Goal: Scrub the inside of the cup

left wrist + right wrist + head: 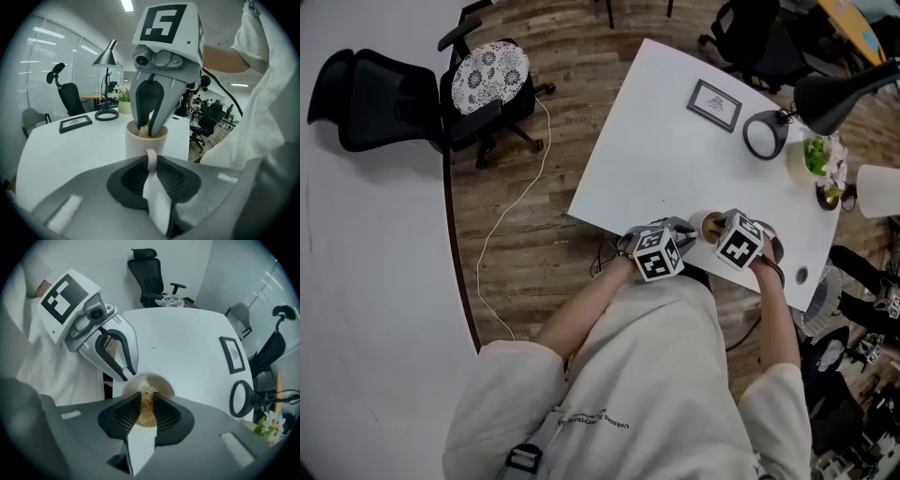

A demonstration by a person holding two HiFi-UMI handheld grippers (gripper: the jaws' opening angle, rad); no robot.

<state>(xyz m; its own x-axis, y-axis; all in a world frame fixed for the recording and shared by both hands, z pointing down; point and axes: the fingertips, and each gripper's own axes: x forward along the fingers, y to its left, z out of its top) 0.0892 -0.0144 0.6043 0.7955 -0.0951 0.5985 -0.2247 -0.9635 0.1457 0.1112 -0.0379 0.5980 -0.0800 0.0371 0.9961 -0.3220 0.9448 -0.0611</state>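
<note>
— Where's the cup [705,223] got to?

— On the white bench [656,141], close to the edge nearest the person, with a tool on either side of it. The picture frame [714,104] and the black lamp [839,94] sit well apart from it, further across the bench.

— Which way is it facing?

— Upright. Its long axis runs straight up and down and the mouth opens to the ceiling. The handle [151,161] sticks out sideways, toward the person's left. I can't see the base, because the left tool's body covers it.

— So the left tool [151,165] has it?

— Yes. Its jaws are nearly closed, pinching the thin loop of the handle between the ribbed pads. That tool comes in from the side, angled a little downward.

— And the right tool [147,406]?

— It points straight down into the mouth of the cup, along the cup's own axis. Its jaws stand partly apart, clamped on a tan, fibrous scrubber [148,401]. The wad fills the gap between the pads and hangs down inside the cup, with the jaw tips dipped below the rim.

— Do the two tools touch?

— They come close above the rim, but I can't tell whether they meet.
</note>
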